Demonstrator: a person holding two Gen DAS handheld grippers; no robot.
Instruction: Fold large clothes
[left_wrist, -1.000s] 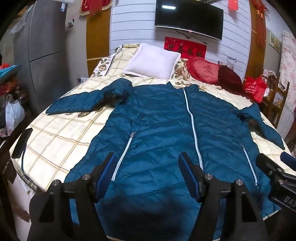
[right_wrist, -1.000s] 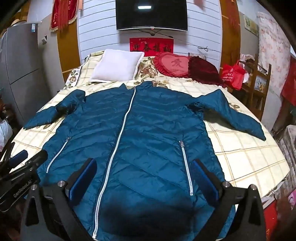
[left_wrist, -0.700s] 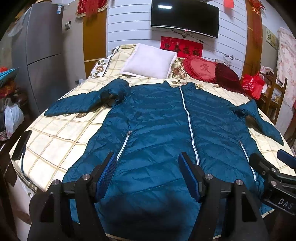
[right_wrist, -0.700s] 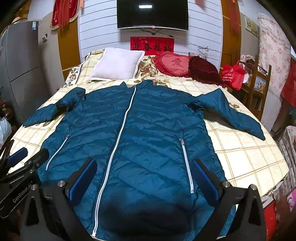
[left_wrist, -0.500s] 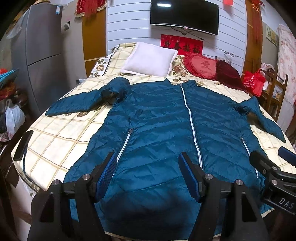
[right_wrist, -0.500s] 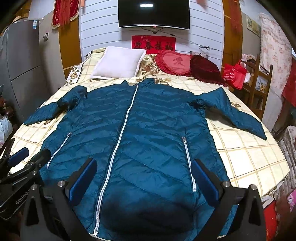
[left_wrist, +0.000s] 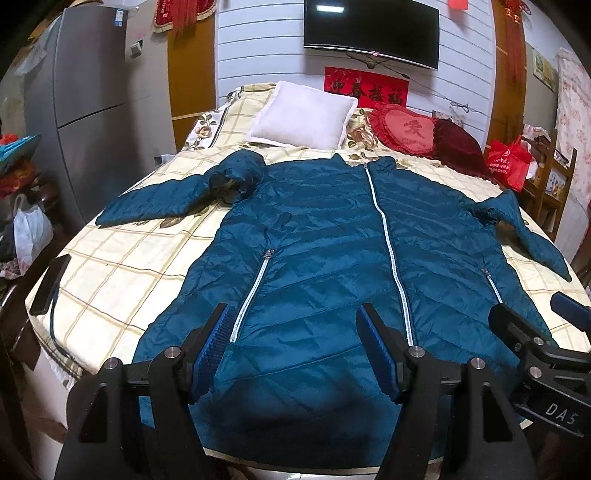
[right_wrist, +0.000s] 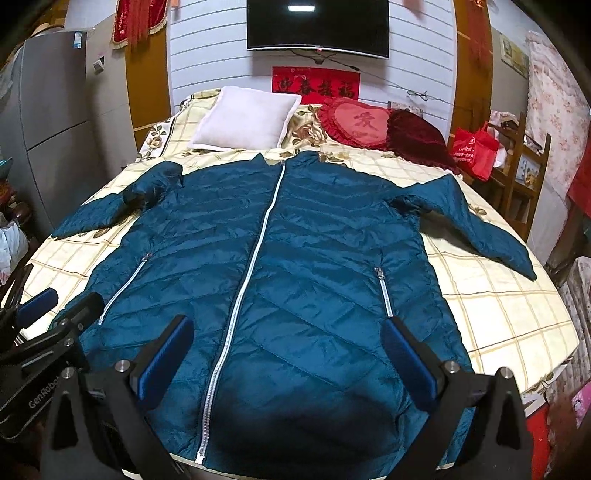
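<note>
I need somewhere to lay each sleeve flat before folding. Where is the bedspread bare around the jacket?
Bare bedspread lies between the jacket body and the bed's right edge, below the right sleeve. A similar patch lies under the left sleeve, bordered by a dark flat object at the edge. The head end is crowded: white pillow, red cushions.
</note>
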